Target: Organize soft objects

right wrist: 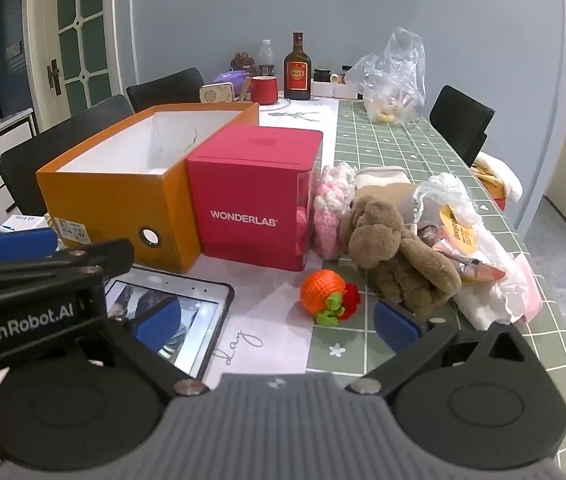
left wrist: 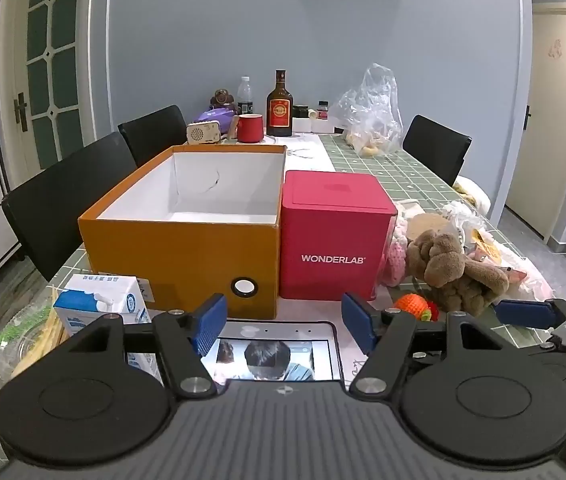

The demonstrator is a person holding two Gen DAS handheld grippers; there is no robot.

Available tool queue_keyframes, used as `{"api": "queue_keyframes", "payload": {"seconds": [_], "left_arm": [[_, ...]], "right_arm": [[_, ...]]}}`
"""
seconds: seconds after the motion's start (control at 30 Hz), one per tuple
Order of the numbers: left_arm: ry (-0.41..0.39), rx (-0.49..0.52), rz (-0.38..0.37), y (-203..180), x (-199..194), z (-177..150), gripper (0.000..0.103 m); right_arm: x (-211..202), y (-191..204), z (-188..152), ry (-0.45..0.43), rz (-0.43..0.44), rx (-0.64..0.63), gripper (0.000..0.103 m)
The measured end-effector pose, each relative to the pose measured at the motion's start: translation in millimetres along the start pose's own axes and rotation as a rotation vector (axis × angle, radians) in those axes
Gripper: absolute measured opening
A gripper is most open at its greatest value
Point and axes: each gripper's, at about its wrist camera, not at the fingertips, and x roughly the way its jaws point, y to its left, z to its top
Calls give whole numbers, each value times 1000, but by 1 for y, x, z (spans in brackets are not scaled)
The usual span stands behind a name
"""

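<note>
An open orange box (left wrist: 179, 256) (right wrist: 115, 200) stands empty on the table, with a closed red WONDERLAB box (left wrist: 333, 236) (right wrist: 251, 204) at its right. Right of that lies a pile of soft things: a brown plush toy (left wrist: 455, 272) (right wrist: 395, 248), a pink knitted piece (left wrist: 397, 260) (right wrist: 331, 208), an orange knitted ball (left wrist: 413, 306) (right wrist: 323, 288) and white cloths (right wrist: 491, 280). My left gripper (left wrist: 285, 322) is open and empty above a tablet (left wrist: 279, 354). My right gripper (right wrist: 279, 316) is open and empty, just short of the ball and plush.
A milk carton (left wrist: 99, 304) and plastic tray sit at the front left. At the far end stand a red mug (left wrist: 249, 128), a dark bottle (left wrist: 279, 106), a water bottle and a plastic bag (left wrist: 371, 116). Black chairs (left wrist: 63, 204) line both sides.
</note>
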Motion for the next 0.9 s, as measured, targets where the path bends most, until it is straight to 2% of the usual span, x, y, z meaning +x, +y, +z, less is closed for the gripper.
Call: {"api": "queue_keyframes", "payload": {"seconds": [0.9], "left_arm": [[11,-2,-17,0,-7,-5,77]], "right_arm": [[-8,12,-3,-12,1,-35,100]]}}
